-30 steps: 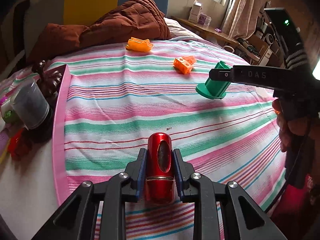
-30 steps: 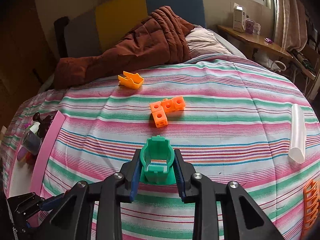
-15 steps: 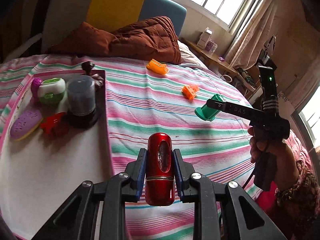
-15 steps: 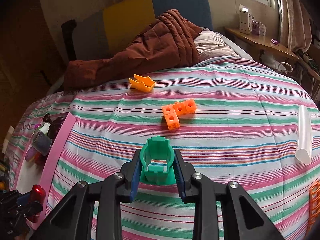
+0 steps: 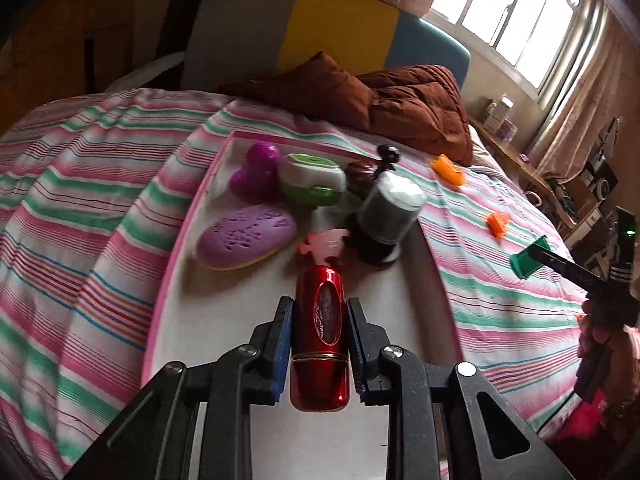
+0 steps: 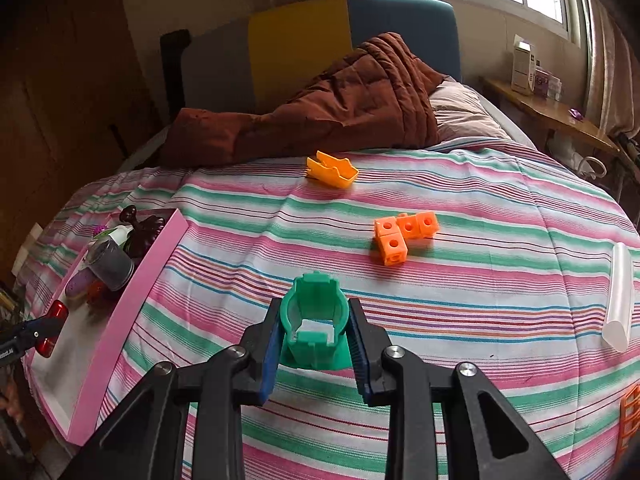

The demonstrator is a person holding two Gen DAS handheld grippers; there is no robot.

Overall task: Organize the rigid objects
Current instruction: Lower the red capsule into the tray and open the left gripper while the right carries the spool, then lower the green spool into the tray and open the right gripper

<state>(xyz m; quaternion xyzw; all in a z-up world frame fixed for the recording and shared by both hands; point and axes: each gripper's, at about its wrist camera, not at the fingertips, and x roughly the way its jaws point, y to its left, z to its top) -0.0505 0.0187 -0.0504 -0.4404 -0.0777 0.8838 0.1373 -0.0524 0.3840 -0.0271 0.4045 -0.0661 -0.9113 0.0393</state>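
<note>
While the left gripper (image 5: pixel 319 322) clamped a red cylinder (image 5: pixel 320 336) above the pink tray (image 6: pixel 132 292), the right gripper (image 6: pixel 314 330) gripped a green piece (image 6: pixel 314 322) over the striped bedspread (image 6: pixel 480 312)

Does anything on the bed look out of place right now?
Yes. The orange linked cubes, yellow-orange plastic piece and translucent white tube lie loose on the striped sheet, outside the pink-rimmed tray.

Legible text: none confirmed | red cylinder (image 5: pixel 320 336): oval emblem on its side, pattern only, unreadable | left gripper (image 6: pixel 24 340): white marks on its finger at frame edge, possibly letters, too small to read
</note>
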